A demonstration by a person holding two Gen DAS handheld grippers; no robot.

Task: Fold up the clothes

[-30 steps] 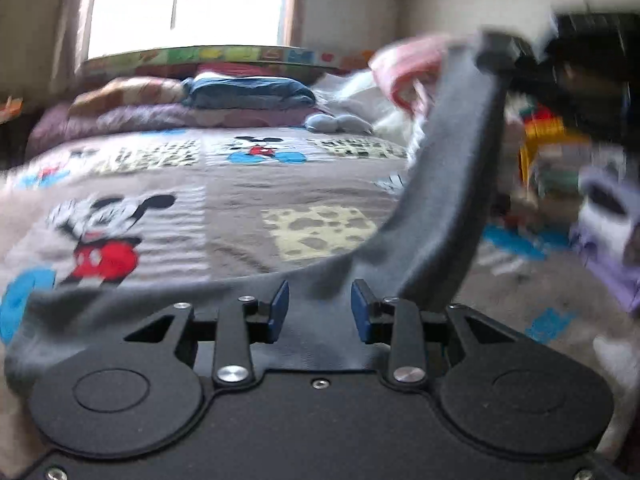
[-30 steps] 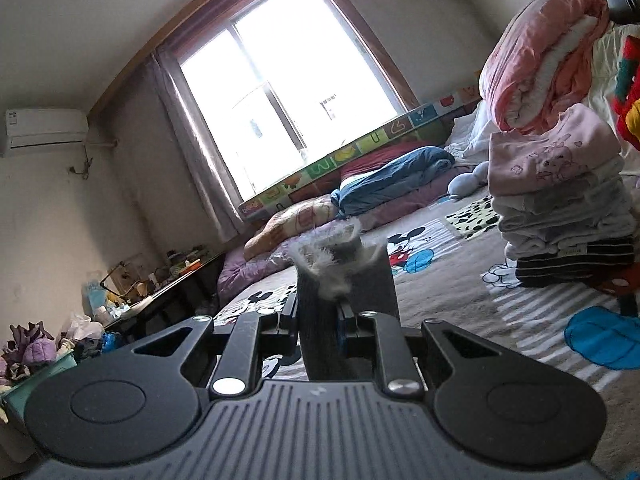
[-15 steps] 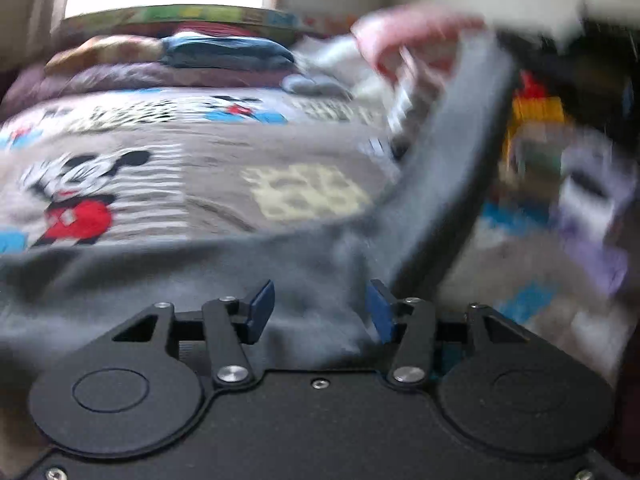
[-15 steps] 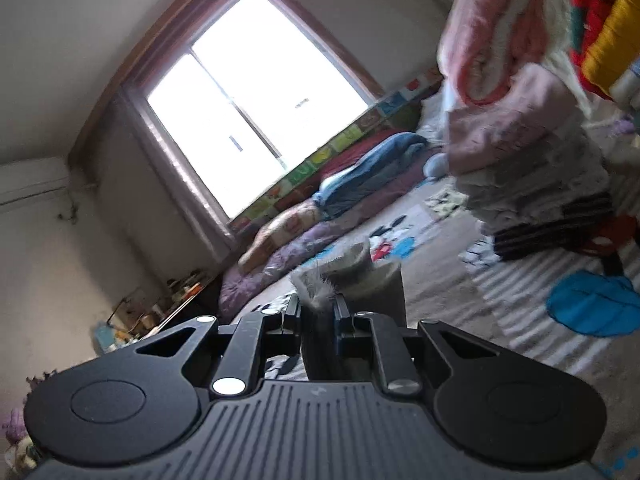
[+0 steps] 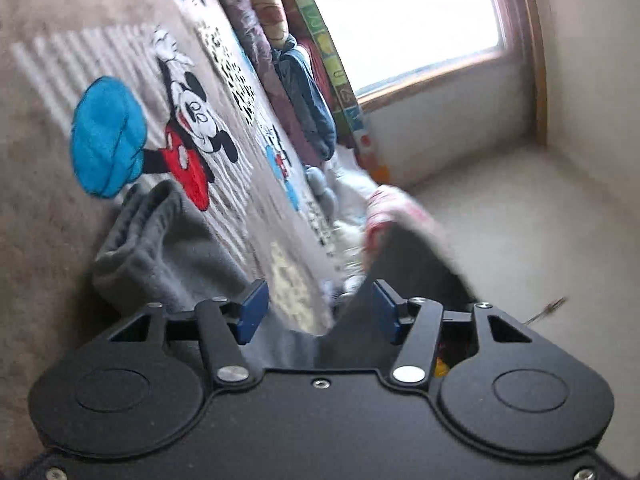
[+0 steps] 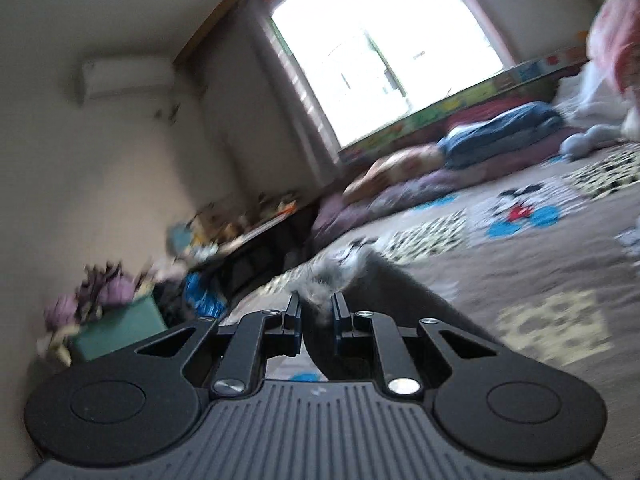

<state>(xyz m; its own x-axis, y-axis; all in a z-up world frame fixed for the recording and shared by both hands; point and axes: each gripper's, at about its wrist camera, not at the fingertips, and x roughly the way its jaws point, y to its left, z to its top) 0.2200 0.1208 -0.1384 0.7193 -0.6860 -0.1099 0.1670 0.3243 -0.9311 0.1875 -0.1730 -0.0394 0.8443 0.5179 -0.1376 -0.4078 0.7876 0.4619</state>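
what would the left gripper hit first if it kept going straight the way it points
Probably the grey fleece garment sagging between its open fingers, then the cartoon mouse bedspread behind it. Depth is unclear in the blurred left wrist view.

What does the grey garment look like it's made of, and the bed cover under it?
The grey garment looks like soft fleece or brushed knit: matte, thick, with a gathered ribbed band and a fuzzy pale lining showing where the right gripper pinches it. The bed cover looks like short-pile plush or flannel with printed cartoon panels; blur leaves the weave open.
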